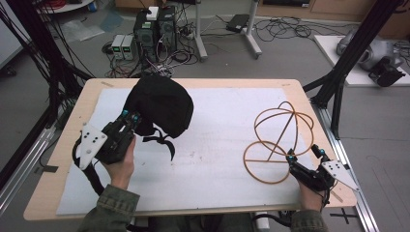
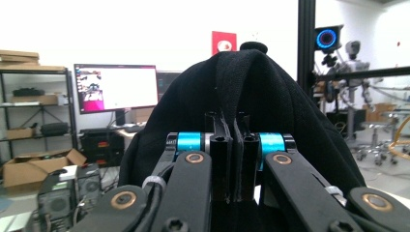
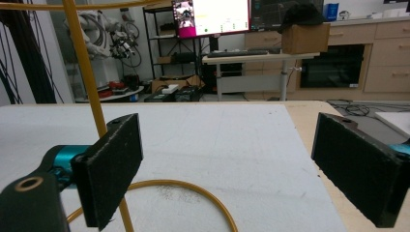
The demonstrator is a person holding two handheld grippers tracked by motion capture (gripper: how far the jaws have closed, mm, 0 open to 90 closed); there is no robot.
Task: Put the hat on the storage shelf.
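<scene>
Forearms in olive sleeves are seen entering from the bottom edge of the high view, each hand carrying a gripper. At the left, the left gripper [image 1: 131,117] is clamped on a black cap [image 1: 159,104], which is held raised over the near-left part of the white mat [image 1: 222,121]. Its jaws are pressed together on a fold of the black fabric, as is seen close up in the left gripper view, where the cap [image 2: 251,92] rises like a dome just behind the closed jaws and a small button is seen at its crown. Black straps [image 1: 162,142] are seen hanging from the cap's lower edge, just above the mat.

At the right, the right gripper [image 1: 303,153] is held low over the mat's near-right corner, with its jaws spread wide and nothing between them. A yellow wire stand [image 1: 278,140] is set on the mat just ahead of it: a flat ring at the base, an upright rod, and curved hoops forming a rounded head shape above. In the right gripper view the stand's rod [image 3: 87,67] is seen just beyond the left pad, and the base ring [image 3: 193,189] is seen curving across the mat between the open jaws, untouched by either pad.

Cap and stand are well apart, with bare mat between them. The mat is laid on a wooden table [image 1: 309,104].
</scene>
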